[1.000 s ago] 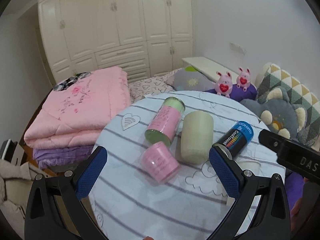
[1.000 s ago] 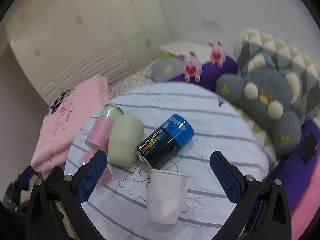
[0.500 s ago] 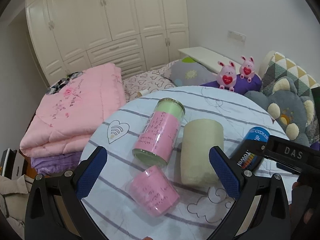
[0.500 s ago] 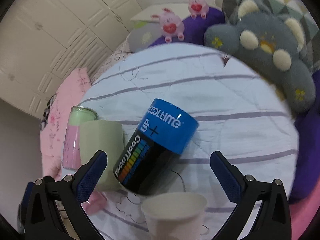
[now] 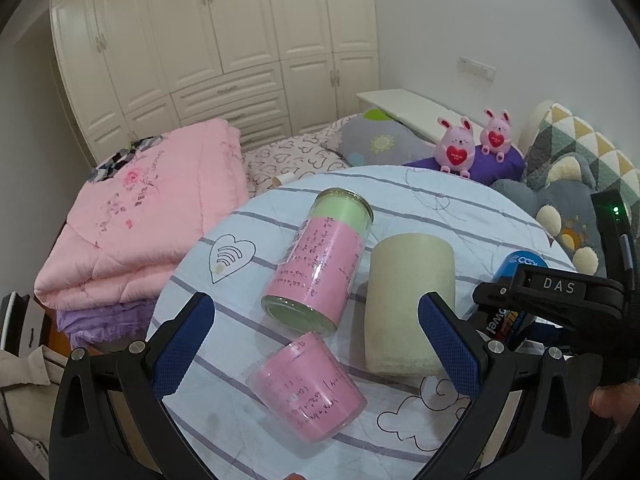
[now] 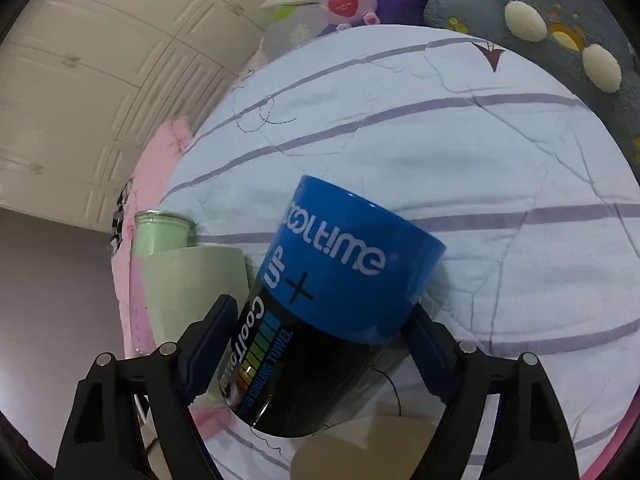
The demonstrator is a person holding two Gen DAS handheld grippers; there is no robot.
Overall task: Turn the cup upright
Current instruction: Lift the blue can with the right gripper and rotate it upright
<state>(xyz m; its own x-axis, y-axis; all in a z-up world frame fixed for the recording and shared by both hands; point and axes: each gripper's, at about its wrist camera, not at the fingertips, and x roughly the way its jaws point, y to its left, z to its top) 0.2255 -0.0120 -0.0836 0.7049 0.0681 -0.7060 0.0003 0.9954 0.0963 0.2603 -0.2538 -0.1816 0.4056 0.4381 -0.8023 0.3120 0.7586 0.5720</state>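
Now my right gripper (image 6: 320, 354) pinches the blue-and-black cup (image 6: 328, 312) lying on the striped table (image 6: 480, 152) — my left gripper (image 5: 316, 344) hangs spread above the pink cup (image 5: 308, 392).

Cream wardrobe (image 5: 224, 40) spans the back wall — folded pink quilt (image 5: 136, 216) below it.

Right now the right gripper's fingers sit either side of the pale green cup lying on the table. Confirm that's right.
Not right. In the right wrist view the right gripper has its fingers on either side of the blue and black CoolTime can, which lies on the table. The pale green cup lies beside it, outside the fingers.
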